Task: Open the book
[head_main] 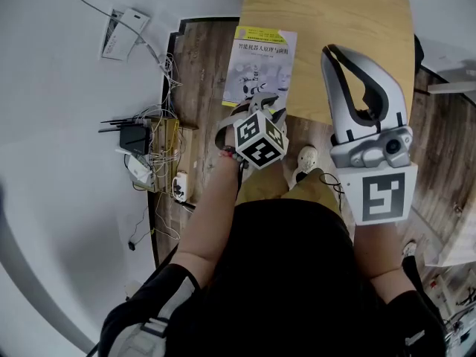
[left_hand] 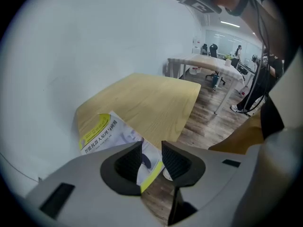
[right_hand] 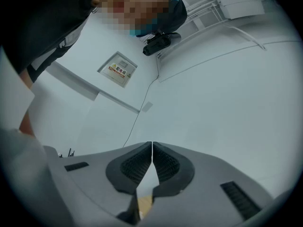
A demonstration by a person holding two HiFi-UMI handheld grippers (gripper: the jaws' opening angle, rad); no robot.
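Note:
A closed book with a white and yellow cover lies on the left near corner of the light wooden table. Its near end hangs over the table's edge. My left gripper is at that near end and points down at it. In the left gripper view the book's near corner, with its yellow strip, shows between the open jaws of my left gripper; the pads do not press on it. My right gripper is held up over the table, apart from the book. In the right gripper view, my right gripper is shut on nothing and faces a white wall.
On the wooden floor left of the table lie a black router, tangled cables and a white mug. A white power strip lies further back. My shoe stands below the table's near edge. More desks stand far off.

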